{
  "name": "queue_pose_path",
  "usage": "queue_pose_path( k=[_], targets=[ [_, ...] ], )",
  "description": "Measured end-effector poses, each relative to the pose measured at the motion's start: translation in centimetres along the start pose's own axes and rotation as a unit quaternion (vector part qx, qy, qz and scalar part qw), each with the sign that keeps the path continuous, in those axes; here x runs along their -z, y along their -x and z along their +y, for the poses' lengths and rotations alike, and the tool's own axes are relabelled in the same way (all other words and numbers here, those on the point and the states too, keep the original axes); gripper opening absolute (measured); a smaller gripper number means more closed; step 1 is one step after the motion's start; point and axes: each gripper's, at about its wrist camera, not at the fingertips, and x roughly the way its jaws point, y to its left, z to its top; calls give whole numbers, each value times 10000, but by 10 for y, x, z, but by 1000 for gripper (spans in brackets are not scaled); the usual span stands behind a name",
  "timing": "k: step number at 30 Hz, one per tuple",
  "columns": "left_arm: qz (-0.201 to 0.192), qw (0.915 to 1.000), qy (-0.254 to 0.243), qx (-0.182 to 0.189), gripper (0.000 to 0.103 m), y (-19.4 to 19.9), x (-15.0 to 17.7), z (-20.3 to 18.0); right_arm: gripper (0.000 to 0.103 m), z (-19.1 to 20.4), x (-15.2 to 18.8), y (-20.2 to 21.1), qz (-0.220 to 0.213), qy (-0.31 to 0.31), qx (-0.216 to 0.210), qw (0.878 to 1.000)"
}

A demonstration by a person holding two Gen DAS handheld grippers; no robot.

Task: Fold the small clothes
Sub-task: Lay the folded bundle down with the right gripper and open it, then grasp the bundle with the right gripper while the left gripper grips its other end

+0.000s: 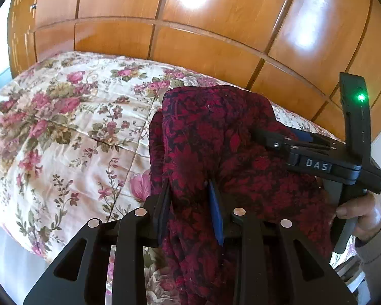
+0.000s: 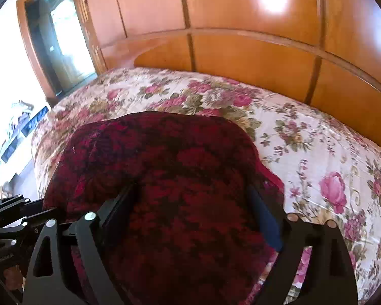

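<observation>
Two grippers hold the dark red floral fabric garment above the cream rose-patterned quilted bedspread. Left gripper: clamped on a bunched fold. Right gripper: fingers apart, cloth draped between. Keep edges level; lower evenly.

A dark red garment with a black flower pattern is seen bunched and crumpled, lifted above the bed. In the left view it is draped from centre down to 6 o'clock; in the right view the lower middle is filled.
</observation>
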Motion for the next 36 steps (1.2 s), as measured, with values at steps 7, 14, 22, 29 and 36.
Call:
queue_pose_path(
  k=[7,14,22,29,36],
  targets=[
    [-65,9995,-149,-274,27,6,1,-6,89,21,-28,28,-82,269,-239,9993],
    [-108,9993,-166,-322,28,8,3,-6,87,46,-53,1,549,695,-358,9954],
    [-112,9993,-70,-346,28,6,5,-1,89,52,-53,-44,1163,859,-266,9891],
    [-111,9992,23,-372,28,5,8,1,92,41,-50,-64,1514,618,-516,9852],
    [-153,9985,312,-432,54,9,13,8,98,36,-44,-42,998,499,-629,9918]
  ],
)
